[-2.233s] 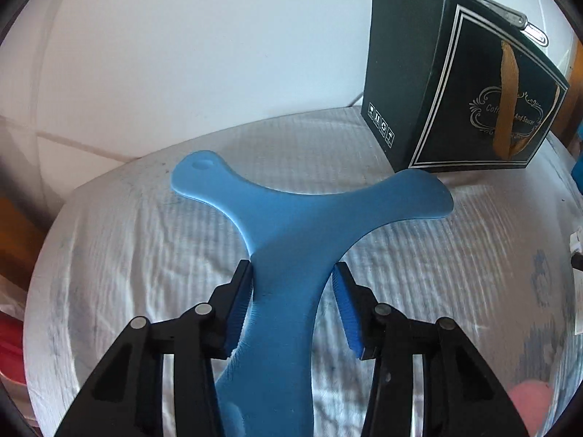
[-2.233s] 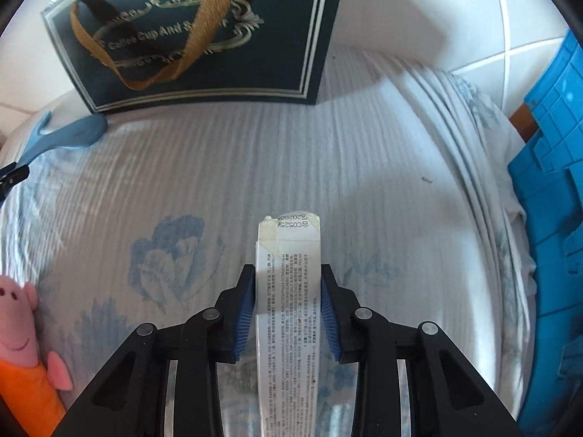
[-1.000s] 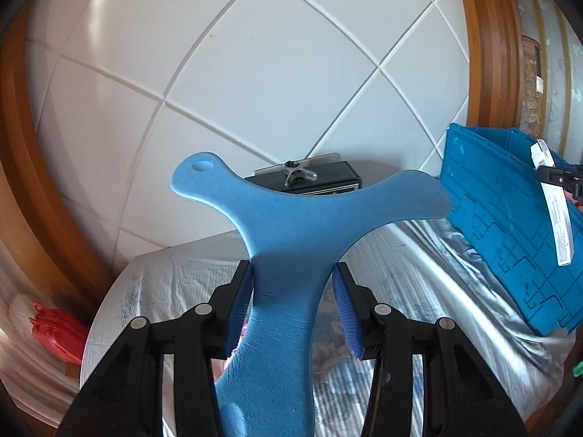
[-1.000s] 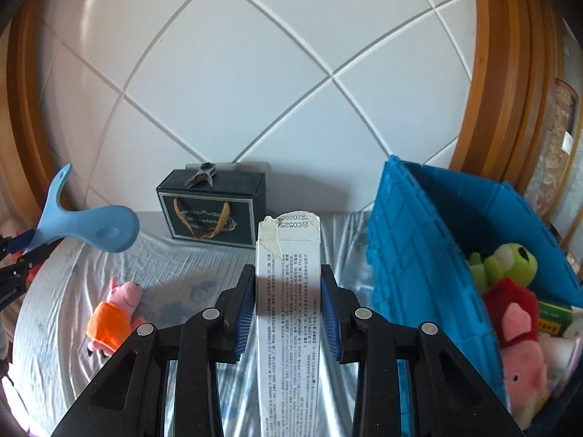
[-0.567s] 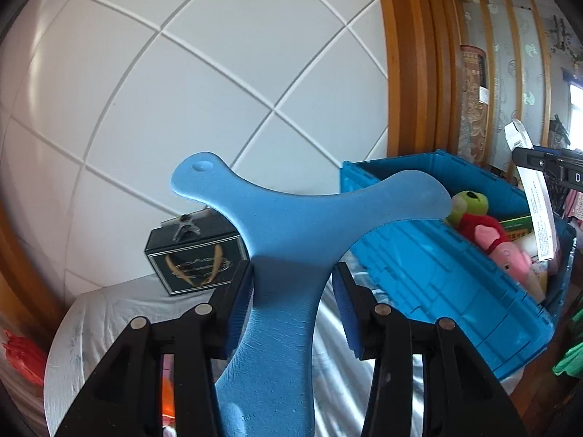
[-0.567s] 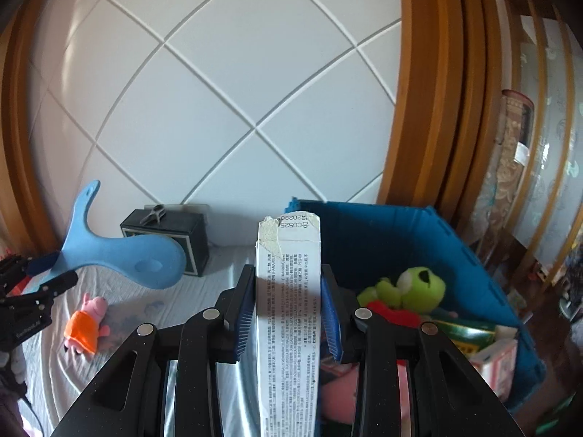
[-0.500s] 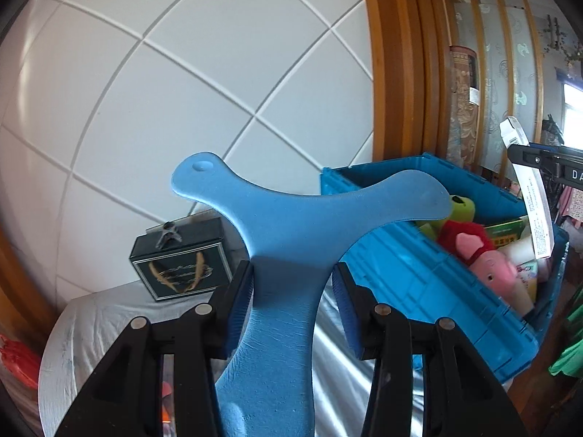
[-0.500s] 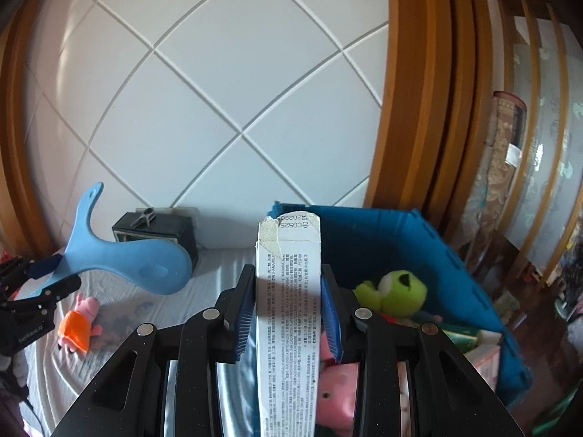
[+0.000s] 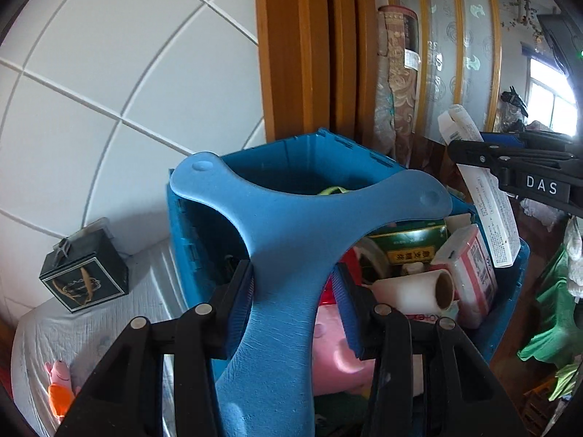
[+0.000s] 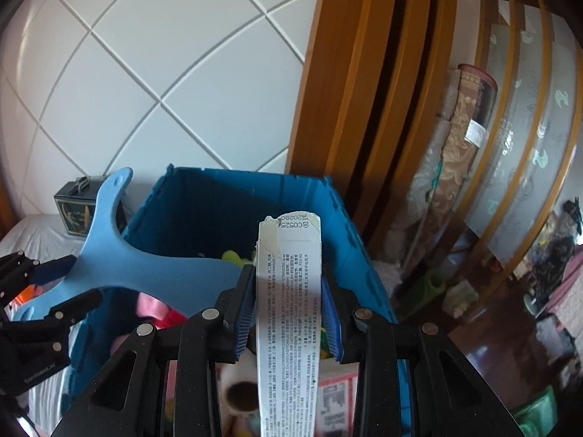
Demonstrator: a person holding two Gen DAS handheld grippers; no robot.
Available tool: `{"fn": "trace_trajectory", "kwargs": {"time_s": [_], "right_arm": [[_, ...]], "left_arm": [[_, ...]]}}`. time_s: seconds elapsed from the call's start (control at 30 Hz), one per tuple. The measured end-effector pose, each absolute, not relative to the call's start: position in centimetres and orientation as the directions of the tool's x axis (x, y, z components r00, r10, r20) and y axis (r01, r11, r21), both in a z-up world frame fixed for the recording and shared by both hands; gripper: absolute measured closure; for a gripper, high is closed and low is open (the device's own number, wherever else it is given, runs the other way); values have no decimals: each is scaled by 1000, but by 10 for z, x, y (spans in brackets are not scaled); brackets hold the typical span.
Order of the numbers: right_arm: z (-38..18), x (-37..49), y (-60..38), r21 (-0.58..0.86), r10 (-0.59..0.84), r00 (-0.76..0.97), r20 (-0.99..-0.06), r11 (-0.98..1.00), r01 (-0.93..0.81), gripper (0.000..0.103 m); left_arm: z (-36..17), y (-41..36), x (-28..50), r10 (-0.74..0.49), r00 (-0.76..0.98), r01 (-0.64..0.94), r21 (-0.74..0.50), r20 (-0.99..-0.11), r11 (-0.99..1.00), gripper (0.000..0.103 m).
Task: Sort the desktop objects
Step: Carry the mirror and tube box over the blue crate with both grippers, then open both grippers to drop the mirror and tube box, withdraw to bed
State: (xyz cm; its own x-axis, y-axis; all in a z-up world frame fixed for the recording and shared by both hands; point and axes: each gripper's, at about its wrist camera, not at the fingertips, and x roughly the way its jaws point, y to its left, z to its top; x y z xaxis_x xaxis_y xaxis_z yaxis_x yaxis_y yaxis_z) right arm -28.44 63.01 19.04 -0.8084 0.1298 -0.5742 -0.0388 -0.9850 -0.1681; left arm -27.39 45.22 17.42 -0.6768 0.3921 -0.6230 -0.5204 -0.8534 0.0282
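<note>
My left gripper is shut on a flat blue three-armed foam piece and holds it above the open blue crate. The foam piece also shows at the left of the right wrist view. My right gripper is shut on a long white printed carton, held over the crate. That carton shows at the right in the left wrist view. The crate holds plush toys, boxes and a white roll.
A dark gift box stands on the white cloth-covered table by the tiled wall. A small pink pig plush lies at the table's left. A wooden door frame and rolled fabric stand behind the crate.
Both grippers have lifted off the table and swung right, toward the crate, each keeping its object. They now hover over the crate's open top.
</note>
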Motion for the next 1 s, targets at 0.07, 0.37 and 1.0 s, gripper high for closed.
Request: {"fn": "trace_trajectory", "kwargs": {"time_s": [0.07, 0.37, 1.0], "right_arm": [[177, -291, 650, -153, 125, -786, -605, -988, -39, 70], [115, -314, 692, -101, 73, -688, -722, -995, 0, 70], [128, -294, 700, -75, 58, -714, -698, -997, -8, 22]], "left_arm": [[161, 477, -278, 392, -634, -534, 10, -667, -845, 59], [119, 529, -286, 328, -535, -540, 16, -778, -842, 59], [141, 517, -267, 309, -622, -477, 36, -719, -878, 36]]}}
